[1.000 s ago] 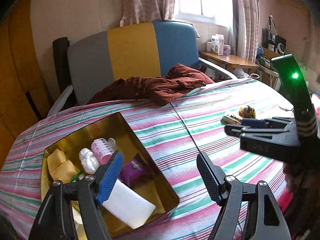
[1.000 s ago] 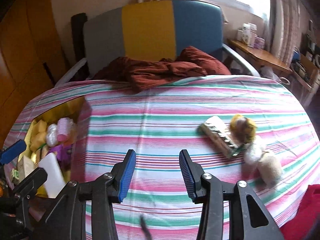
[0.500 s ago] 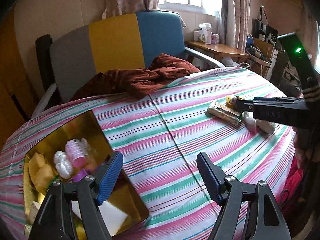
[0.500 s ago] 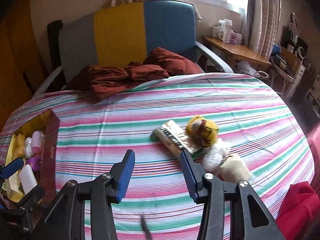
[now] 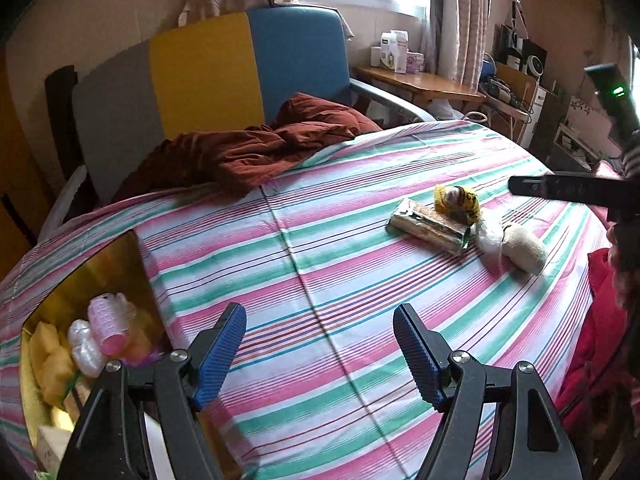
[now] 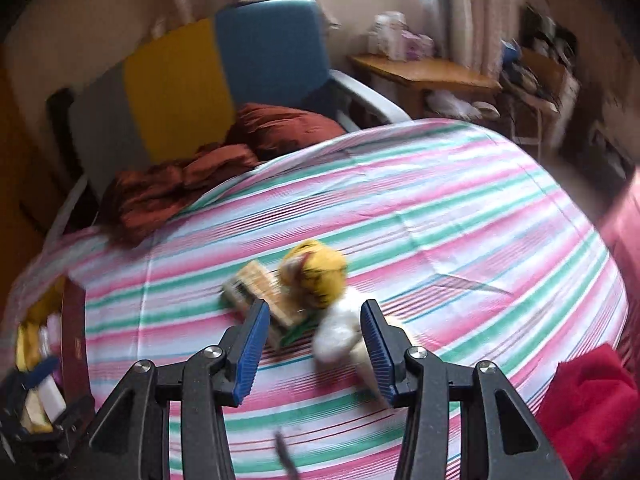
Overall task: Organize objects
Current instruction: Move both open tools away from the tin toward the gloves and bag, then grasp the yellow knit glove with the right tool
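Now, with my right gripper [image 6: 312,334] open around the white bundle [image 6: 336,338], I should centre it before closing, keeping clear of the packet [image 6: 260,290].

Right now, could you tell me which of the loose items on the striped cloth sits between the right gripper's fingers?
The white crinkly bundle: it lies between the open right gripper. The yellow striped toy and flat packet lie farther ahead.

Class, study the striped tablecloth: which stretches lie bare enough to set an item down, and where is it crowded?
Bare cloth runs between the gold tin and the flat packet, and ahead of the open left claw. It is crowded where the packet, yellow toy, white bag and cream roll cluster; the tin is also packed, and the brown cloth covers the far edge.
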Demonstrator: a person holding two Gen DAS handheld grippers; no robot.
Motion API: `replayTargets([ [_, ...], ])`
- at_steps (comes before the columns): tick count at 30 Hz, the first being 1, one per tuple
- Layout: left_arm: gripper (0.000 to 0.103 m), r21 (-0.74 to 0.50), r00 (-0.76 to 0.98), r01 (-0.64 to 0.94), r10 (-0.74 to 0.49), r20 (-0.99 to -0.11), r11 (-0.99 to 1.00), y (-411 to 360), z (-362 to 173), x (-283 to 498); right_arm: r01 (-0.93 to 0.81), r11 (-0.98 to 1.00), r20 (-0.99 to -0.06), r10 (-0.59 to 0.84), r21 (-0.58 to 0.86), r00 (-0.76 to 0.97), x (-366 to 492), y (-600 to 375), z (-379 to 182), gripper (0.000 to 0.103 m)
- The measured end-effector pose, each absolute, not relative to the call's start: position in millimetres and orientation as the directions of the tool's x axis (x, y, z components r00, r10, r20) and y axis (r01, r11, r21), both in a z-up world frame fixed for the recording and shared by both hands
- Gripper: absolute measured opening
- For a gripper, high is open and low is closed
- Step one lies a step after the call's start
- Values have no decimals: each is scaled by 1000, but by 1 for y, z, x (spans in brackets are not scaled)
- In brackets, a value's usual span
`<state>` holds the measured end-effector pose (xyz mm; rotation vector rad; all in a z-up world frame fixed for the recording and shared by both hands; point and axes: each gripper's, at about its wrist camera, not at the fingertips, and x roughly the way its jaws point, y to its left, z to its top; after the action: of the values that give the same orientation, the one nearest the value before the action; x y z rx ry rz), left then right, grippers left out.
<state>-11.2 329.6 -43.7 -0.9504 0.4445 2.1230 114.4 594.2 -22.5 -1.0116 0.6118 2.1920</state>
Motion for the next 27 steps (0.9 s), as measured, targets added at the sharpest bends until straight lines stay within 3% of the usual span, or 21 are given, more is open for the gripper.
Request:
replayTargets([
  [9, 76, -67, -354, -767, 507, -786, -638, 373, -56, -21, -736, -622, -817, 258, 267, -515, 108, 645, -48, 49],
  [11, 76, -73, -342, -768, 504, -793, -636, 382, -59, -22, -712, -650, -830, 221, 266, -511, 90, 647, -55, 63],
  [13, 76, -70, -336, -772, 499, -799, -631, 391, -63, -22, -680, -687, -841, 188, 256, -507, 72, 647, -62, 69],
  [19, 76, -69, -310, -785, 487, -817, -616, 405, -77, -20, -640, -748, -887, 161, 176, -432, 31, 650, -92, 70],
  [21, 76, -72, -302, -788, 485, -821, -612, 409, -80, -21, -640, -749, -901, 143, 171, -409, 27, 652, -102, 65],
  [22, 76, -71, -299, -789, 483, -823, -610, 411, -82, -21, -641, -750, -906, 144, 162, -398, 27, 653, -105, 47],
  [27, 75, -83, -283, -791, 483, -829, -607, 424, -89, -27, -685, -698, -868, 191, 209, -459, 48, 667, -92, 41],
])
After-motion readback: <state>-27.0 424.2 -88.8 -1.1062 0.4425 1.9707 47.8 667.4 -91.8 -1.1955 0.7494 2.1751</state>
